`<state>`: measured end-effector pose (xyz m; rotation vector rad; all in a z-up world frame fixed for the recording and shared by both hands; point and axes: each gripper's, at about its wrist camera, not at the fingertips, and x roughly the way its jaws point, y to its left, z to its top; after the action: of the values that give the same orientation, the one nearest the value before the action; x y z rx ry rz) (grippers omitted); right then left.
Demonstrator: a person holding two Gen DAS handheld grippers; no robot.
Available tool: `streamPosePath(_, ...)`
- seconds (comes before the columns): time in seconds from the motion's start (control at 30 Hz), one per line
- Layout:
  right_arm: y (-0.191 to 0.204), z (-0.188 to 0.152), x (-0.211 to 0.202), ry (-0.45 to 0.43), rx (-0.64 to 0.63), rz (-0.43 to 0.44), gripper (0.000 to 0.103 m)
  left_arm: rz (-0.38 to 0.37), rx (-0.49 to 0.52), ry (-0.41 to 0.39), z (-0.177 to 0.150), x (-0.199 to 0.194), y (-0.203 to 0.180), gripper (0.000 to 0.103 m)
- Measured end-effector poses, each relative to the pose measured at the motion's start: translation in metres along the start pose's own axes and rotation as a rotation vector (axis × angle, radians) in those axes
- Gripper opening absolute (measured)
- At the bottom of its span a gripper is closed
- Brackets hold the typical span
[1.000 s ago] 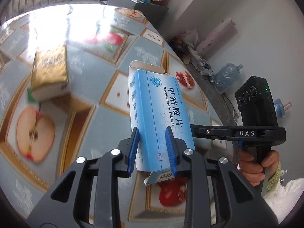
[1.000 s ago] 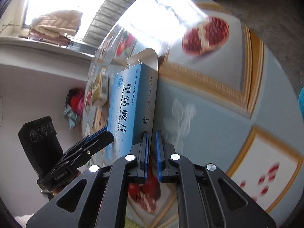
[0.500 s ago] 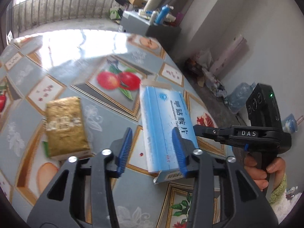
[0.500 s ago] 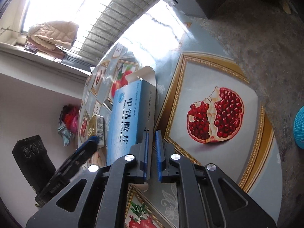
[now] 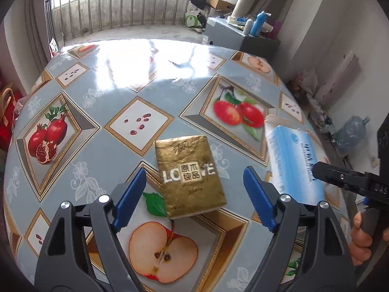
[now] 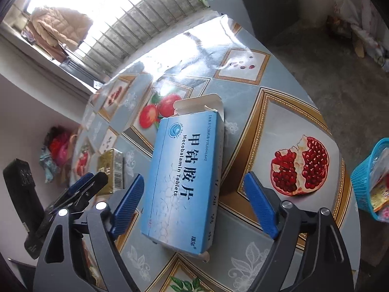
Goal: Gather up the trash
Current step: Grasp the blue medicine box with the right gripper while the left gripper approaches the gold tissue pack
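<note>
A blue-and-white Mecobalamin tablet box (image 6: 187,177) with an open end flap lies flat on the fruit-patterned table (image 6: 272,119). It also shows in the left wrist view (image 5: 295,163). My right gripper (image 6: 194,204) is open above it, jaws wide on either side. A gold tissue pack (image 5: 190,175) lies on the table; my left gripper (image 5: 195,198) is open above it and empty. The pack also shows in the right wrist view (image 6: 110,170).
A blue plastic basket (image 6: 369,180) holding wrappers stands off the table's right edge. A grey cabinet (image 5: 240,37) with bottles is beyond the far edge. A water jug (image 5: 352,133) sits on the floor at the right.
My left gripper let go of the blue box and opened wide, now over the gold pack. My right gripper opened from shut. The box went from upright to lying flat.
</note>
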<state>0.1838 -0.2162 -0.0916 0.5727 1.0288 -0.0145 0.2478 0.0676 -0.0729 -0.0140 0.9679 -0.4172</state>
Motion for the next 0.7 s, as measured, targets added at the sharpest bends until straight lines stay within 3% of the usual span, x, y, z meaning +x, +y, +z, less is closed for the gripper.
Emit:
streamPosePath(0.23, 0.037, -0.005, 0.024, 0.007, -0.103, -0.089, 0.085, 0.047, 0.026, -0.005, -0.005, 0.011, 0.008, 0.077)
streamPosePath(0.33, 0.044, -0.006, 0.032, 0.009, -0.139, -0.108, 0.085, 0.027, 0.021, -0.014, -0.005, 0.011, 0.012, 0.070)
streamPosePath(0.4, 0.047, -0.007, 0.035, 0.008, -0.163, -0.093, 0.083, 0.001, 0.028, -0.018, -0.005, 0.010, 0.012, 0.059)
streamPosePath(0.43, 0.047, -0.008, 0.035, 0.006, -0.175, -0.085, 0.073, -0.016, 0.029, -0.019, -0.005, 0.010, 0.012, 0.055)
streamPosePath(0.47, 0.046, -0.009, 0.034, 0.005, -0.182, -0.081, 0.072, -0.022, 0.032, -0.021, -0.006, 0.009, 0.011, 0.054)
streamPosePath(0.7, 0.039, -0.022, 0.025, 0.043, -0.246, -0.036, 0.071, -0.078, 0.082, -0.001, -0.023, 0.002, -0.010, 0.053)
